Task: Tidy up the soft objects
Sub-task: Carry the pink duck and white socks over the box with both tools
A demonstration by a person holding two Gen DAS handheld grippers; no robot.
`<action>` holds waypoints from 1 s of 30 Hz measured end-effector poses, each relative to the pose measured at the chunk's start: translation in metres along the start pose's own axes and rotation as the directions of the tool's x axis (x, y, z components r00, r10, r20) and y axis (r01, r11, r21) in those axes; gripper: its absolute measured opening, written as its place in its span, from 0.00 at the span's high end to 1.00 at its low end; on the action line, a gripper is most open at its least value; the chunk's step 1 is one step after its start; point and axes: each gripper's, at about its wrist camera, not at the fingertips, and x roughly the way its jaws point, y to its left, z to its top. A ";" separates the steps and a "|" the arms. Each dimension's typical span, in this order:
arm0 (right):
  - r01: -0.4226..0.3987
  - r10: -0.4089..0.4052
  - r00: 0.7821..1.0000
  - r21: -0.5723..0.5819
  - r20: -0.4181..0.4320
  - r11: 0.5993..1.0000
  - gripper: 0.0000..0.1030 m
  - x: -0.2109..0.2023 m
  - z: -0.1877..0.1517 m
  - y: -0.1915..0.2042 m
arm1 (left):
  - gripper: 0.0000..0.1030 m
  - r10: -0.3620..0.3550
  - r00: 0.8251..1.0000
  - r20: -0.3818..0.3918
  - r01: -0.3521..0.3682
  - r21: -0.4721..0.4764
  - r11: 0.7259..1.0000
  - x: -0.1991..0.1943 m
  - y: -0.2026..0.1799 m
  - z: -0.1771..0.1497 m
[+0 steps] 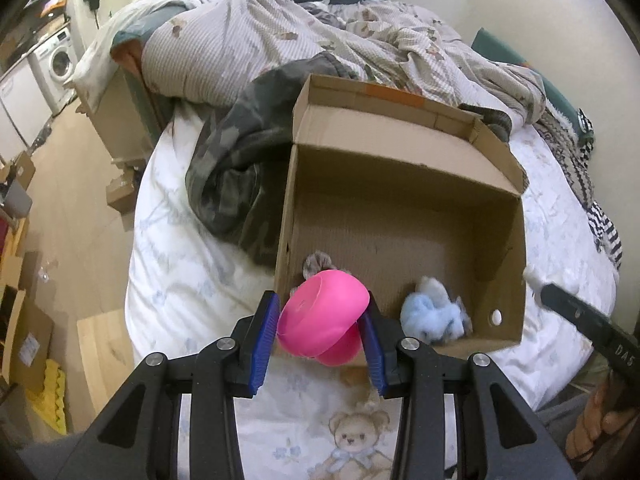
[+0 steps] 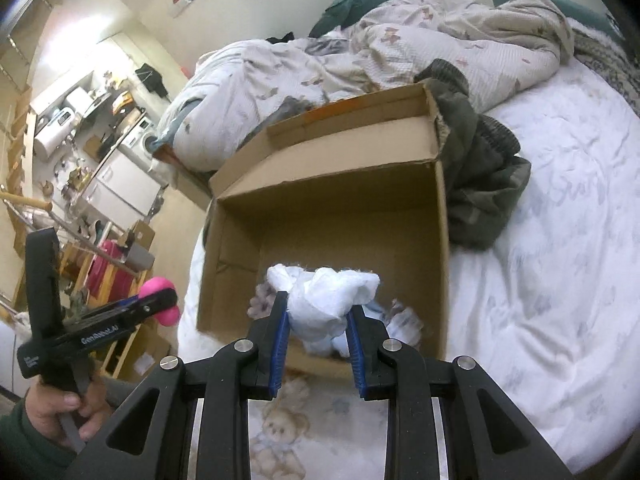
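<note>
Fingers point(image 1: 276, 320): left pinch squashy pink ball point(image 1: 322, 316) | right pinch crumpled white cloth point(image 2: 324, 300)

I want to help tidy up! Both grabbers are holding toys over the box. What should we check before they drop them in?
1. Left gripper has hold of the pink squishy toy: ok, pinched between both blue pads.
2. Right gripper has hold of the white cloth bundle: ok.
3. Cardboard box is open at the top: ok, flaps stand clear.
4. Room left in the box: ok, only a blue fluffy toy and a grey fluffy thing sit near the front wall.
5. Toys are over the opening, not the bed: cannot tell, they hang around the near edge.
6. Grippers clear of each other: ok, apart.
</note>
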 end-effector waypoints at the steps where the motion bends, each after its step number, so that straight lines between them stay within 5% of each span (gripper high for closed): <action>1: -0.001 0.001 1.000 0.015 -0.015 1.000 0.72 0.004 0.001 -0.004 | 0.65 0.002 1.000 -0.001 -0.002 0.004 1.000 0.002 -0.001 0.002; 30: 0.124 -0.114 0.979 0.051 -0.171 0.991 0.72 0.080 -0.014 -0.027 | 0.64 0.011 0.995 -0.099 -0.004 0.065 0.998 0.090 -0.025 -0.004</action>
